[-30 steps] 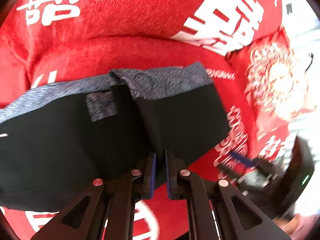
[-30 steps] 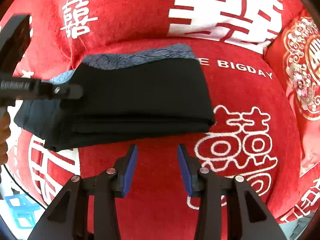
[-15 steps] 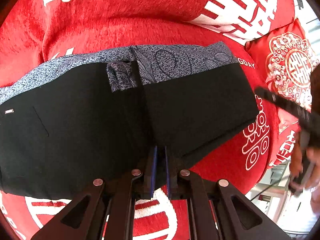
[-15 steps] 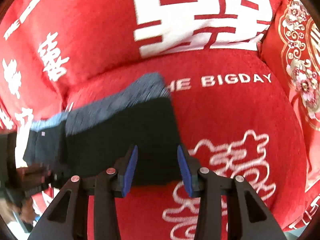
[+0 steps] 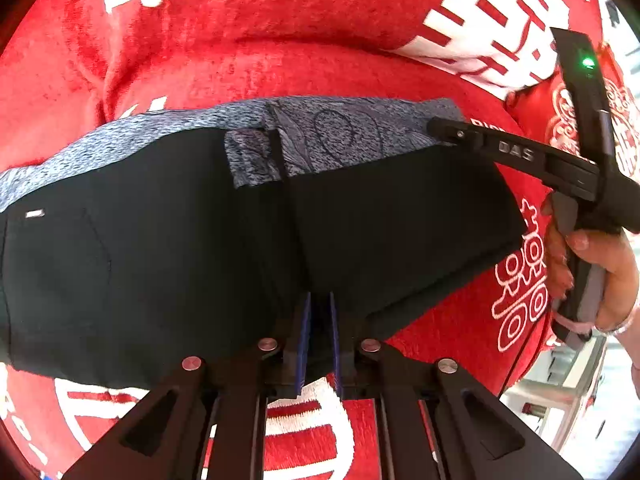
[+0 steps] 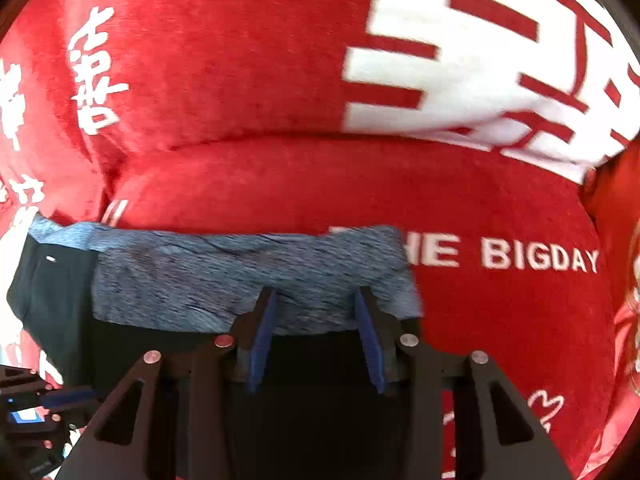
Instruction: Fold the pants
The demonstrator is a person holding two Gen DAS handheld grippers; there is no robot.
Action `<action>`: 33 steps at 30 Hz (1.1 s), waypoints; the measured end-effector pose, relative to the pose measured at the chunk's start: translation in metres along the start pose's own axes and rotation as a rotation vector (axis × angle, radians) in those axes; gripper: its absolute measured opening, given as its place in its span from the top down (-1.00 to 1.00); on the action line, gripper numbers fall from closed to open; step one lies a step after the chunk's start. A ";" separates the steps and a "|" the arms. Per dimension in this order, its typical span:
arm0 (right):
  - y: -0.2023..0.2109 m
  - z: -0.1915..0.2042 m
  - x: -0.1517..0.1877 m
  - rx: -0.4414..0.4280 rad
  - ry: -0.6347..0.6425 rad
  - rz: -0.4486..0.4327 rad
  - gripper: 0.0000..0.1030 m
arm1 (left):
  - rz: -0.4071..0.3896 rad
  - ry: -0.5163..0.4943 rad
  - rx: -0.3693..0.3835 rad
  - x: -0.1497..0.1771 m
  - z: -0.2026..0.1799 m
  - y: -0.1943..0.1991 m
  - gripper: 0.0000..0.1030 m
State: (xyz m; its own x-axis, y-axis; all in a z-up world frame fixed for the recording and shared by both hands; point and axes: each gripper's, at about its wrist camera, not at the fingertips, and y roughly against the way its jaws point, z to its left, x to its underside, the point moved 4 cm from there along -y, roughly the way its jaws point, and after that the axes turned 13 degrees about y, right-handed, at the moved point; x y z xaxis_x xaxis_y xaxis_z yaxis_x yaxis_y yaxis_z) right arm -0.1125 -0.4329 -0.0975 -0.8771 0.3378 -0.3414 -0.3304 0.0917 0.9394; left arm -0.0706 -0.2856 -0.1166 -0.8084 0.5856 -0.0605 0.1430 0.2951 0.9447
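Left gripper (image 5: 318,336) narrow, jaws pinching near edge of black pants (image 5: 160,260); pants spread ahead on red sofa cover (image 5: 320,72). Right gripper (image 6: 316,336) wide, empty, over grey waistband (image 6: 248,280)

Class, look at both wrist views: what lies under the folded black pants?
The pants rest on a red cushion cover with white lettering; its print beneath the fabric is hidden.
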 end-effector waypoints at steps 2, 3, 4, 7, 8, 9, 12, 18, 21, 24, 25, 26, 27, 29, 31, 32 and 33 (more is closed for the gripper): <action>0.005 0.007 0.000 -0.051 0.008 -0.001 0.13 | -0.033 0.026 -0.047 -0.002 0.004 0.005 -0.31; 0.007 0.012 0.002 -0.070 0.020 0.001 0.13 | -0.059 0.050 -0.049 -0.003 0.007 0.009 -0.50; 0.011 0.018 0.005 -0.094 0.040 0.009 0.13 | -0.067 0.068 -0.047 -0.004 0.009 0.012 -0.50; 0.022 0.034 0.022 -0.124 0.088 0.016 0.13 | -0.052 0.127 -0.078 -0.006 0.019 0.013 -0.50; 0.028 0.039 0.029 -0.123 0.111 0.004 0.11 | -0.056 0.146 -0.092 -0.006 0.023 0.014 -0.50; 0.038 0.048 0.036 -0.119 0.155 -0.019 0.05 | -0.060 0.164 -0.110 -0.005 0.027 0.015 -0.50; 0.060 0.079 0.054 -0.071 0.319 -0.079 -0.20 | -0.080 0.222 -0.159 0.001 0.043 0.021 -0.50; 0.068 0.146 0.084 0.040 0.700 -0.164 -0.20 | -0.124 0.361 -0.226 0.018 0.074 0.032 -0.50; 0.064 0.160 0.082 0.068 0.773 -0.208 -0.20 | -0.148 0.417 -0.245 0.027 0.086 0.035 -0.50; 0.058 0.173 0.085 0.041 0.847 -0.227 -0.20 | -0.165 0.464 -0.240 0.037 0.101 0.039 -0.50; 0.055 0.178 0.087 0.044 0.879 -0.231 -0.20 | -0.169 0.474 -0.237 0.040 0.103 0.038 -0.50; 0.050 0.183 0.091 0.055 0.909 -0.228 -0.20 | -0.171 0.481 -0.237 0.042 0.108 0.038 -0.50; 0.045 0.187 0.092 0.067 0.925 -0.221 -0.20 | -0.168 0.488 -0.238 0.044 0.111 0.036 -0.50; 0.032 0.189 0.091 0.076 0.923 -0.186 -0.14 | -0.148 0.500 -0.230 0.044 0.114 0.031 -0.50; 0.025 0.185 0.085 0.017 0.855 -0.137 0.24 | -0.143 0.487 -0.223 0.045 0.117 0.033 -0.50; 0.028 0.184 0.080 -0.002 0.816 -0.129 0.46 | -0.151 0.470 -0.225 0.045 0.118 0.037 -0.50; 0.030 0.185 0.077 0.004 0.797 -0.129 0.56 | -0.162 0.445 -0.233 0.044 0.121 0.041 -0.50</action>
State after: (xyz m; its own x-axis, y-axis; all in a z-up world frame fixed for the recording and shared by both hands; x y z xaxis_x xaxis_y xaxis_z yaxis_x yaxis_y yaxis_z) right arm -0.1254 -0.2313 -0.0896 -0.8172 -0.4456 -0.3656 -0.4464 0.0881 0.8905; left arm -0.0315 -0.1564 -0.1190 -0.9811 0.1541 -0.1170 -0.0938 0.1504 0.9842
